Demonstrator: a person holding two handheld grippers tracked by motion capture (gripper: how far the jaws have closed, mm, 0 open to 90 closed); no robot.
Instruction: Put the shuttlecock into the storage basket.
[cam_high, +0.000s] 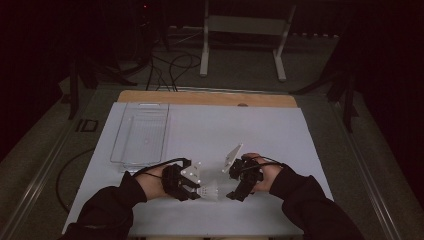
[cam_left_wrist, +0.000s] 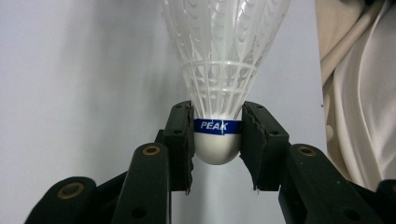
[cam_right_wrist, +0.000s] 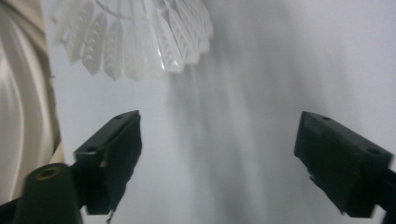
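A: Nearest the person's side, the shuttlecock (cam_left_wrist: 218, 70) is clamped at its rounded cork base between the pads of the left gripper (cam_left_wrist: 217, 140), just below the blue band. The skirt points away from the jaws, over the white mat (cam_high: 240, 125).

B: And the right gripper (cam_right_wrist: 219, 158)?

A: Its jaws are spread wide, with nothing between them. The feathered rim of the skirt is seen just past the jaw tips, apart from them. In the high view the two grippers face each other at the near edge of the mat, the shuttlecock between them.

B: How is the thing expected to handle?

A: It is judged very light. The cork is firm and gives a sure hold; the skirt is thin, springy plastic and would likely be bent or cracked if squeezed. A grip is best taken on the cork or the stiff ribbing just above it, not on the open rim.

B: Anything farther off?

A: A clear plastic tray (cam_high: 141, 135) is set on the mat's far left, well apart from both grippers.
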